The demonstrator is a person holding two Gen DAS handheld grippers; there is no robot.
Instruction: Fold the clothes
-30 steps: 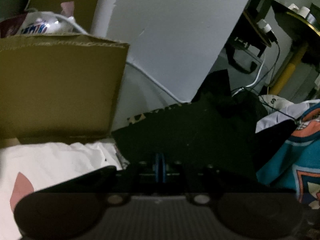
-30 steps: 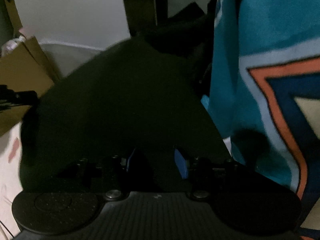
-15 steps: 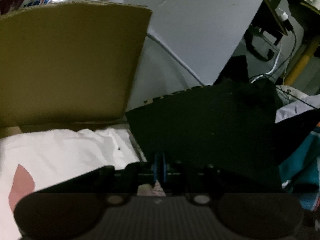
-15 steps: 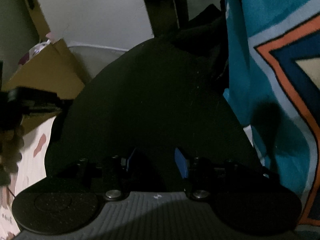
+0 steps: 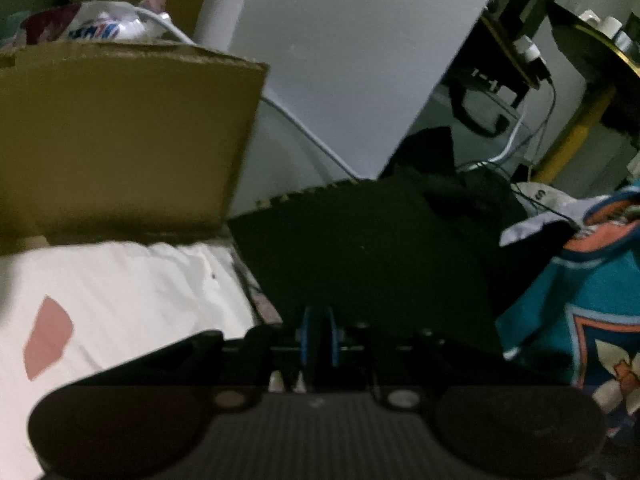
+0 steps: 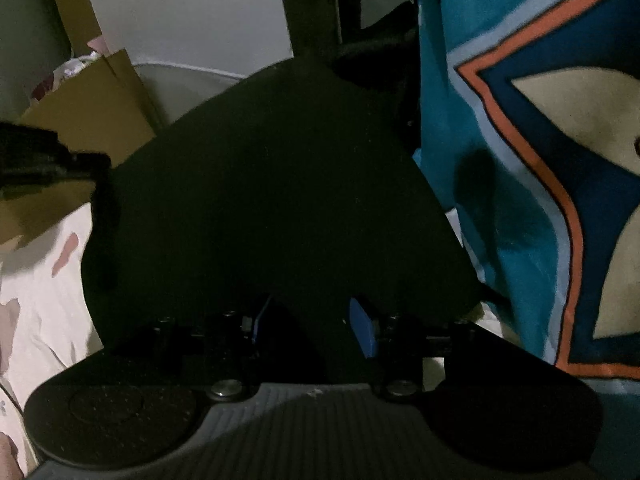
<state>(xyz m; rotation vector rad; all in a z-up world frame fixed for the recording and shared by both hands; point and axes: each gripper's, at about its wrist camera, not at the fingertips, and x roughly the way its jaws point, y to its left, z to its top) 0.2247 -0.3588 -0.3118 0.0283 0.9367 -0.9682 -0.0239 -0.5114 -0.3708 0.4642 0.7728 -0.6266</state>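
Left wrist view: left tongs (image 5: 319,334) nearly together, just easing apart, pinching the near edge of a dark garment (image 5: 360,256) lying on a white sheet (image 5: 132,288) beside a cardboard box (image 5: 120,140). Right wrist view: right tongs (image 6: 316,326) half apart around a bunch of the same garment (image 6: 272,184); grip uncertain. Teal jersey (image 6: 520,160) alongside, unfolded. Fold looks partway done; creases lost in darkness.

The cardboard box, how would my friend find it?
Look at the white sheet with pink patches. Behind it, left of the black garment, stands the cardboard box. It is the only plain brown thing, with a crinkly packet poking out on top.
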